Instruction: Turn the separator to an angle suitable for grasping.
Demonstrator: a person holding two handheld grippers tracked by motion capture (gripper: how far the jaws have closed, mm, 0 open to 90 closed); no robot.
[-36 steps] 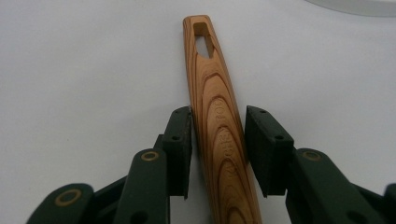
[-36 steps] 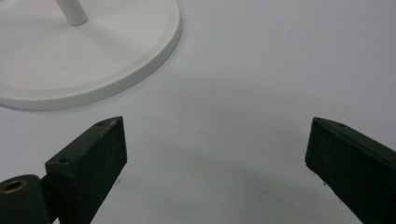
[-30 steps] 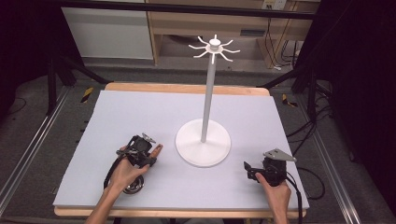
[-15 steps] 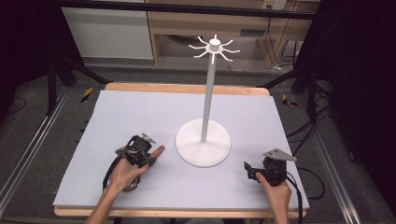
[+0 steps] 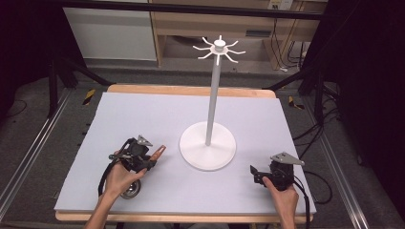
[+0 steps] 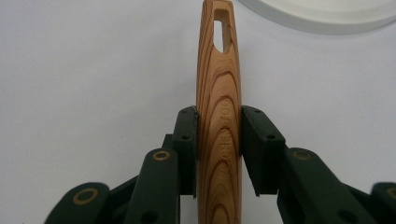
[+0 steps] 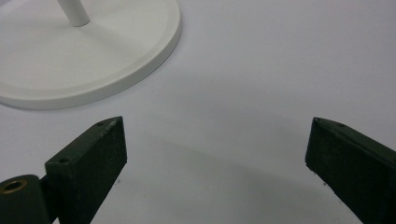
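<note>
- High view: the left gripper (image 5: 152, 158) sits at the lower left of the frame, over the pale table (image 5: 143, 114), with a wooden handle (image 5: 157, 151) sticking out of it toward the right.
- Left gripper view: both pads press on the flat sides of the wooden handle (image 6: 219, 116), which runs straight up the centre of the frame; the jaws have just been closing on it. A slot is cut through the handle's far end, near the top edge.
- High view: a metal ladle bowl (image 5: 130, 191) lies on the table just below the left hand (image 5: 122, 176), at the lower left.
- High view: the white stand (image 5: 208, 143) rises from a round base at the centre of the frame, with hooks fanned out at its top. The handle tip is near the base, not touching.
- Right gripper view: the right gripper (image 7: 217, 154) has its jaws wide apart with nothing between them; bare table lies below, and the stand base is at the upper left.
- High view: the right gripper (image 5: 255, 171) rests at the lower right, well apart from the left one.
</note>
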